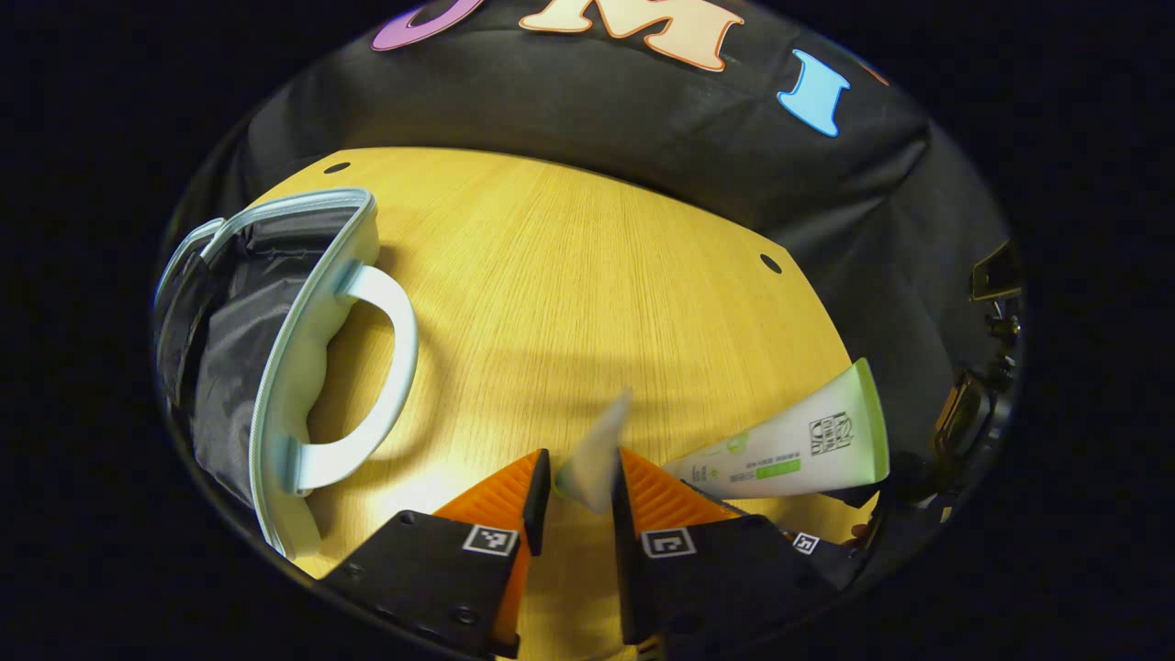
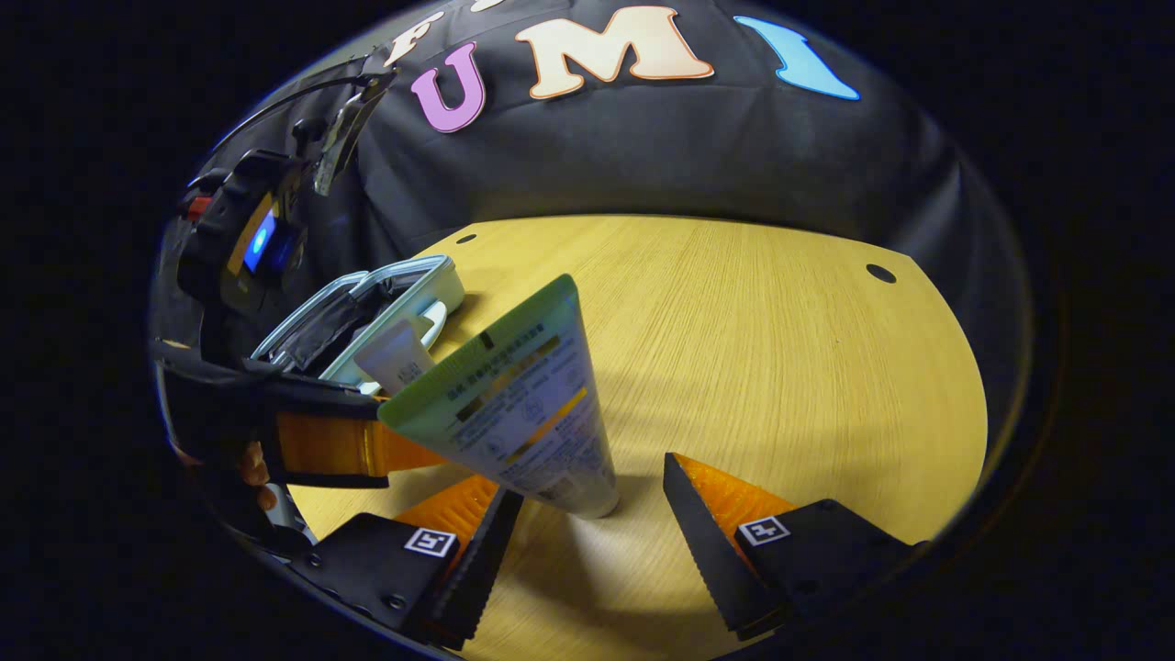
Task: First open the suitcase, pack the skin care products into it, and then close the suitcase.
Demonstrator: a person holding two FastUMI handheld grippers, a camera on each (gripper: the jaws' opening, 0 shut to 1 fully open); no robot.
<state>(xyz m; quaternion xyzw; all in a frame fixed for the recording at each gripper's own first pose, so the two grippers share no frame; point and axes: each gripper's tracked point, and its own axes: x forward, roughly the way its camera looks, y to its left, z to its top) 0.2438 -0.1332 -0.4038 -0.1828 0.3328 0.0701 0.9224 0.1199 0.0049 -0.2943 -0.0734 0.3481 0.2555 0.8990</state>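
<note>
Both grippers are showing black bodies; the left gripper (image 1: 574, 500) and right gripper (image 2: 583, 514) are wearing square black-and-white markers; serrated finger edges are showing.

Recording booth, black cloth wall (image 2: 643, 156), wooden table (image 2: 780, 349)

Printed text and a square logo are seen on the large tube (image 2: 523, 404), but none can be read. Square coded markers (image 1: 490, 539) are borne by the gripper fingers below the tube.

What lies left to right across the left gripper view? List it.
Open suitcase → its handle → small tube held in the left gripper → larger green-edged tube → right gripper at the far edge.
</note>
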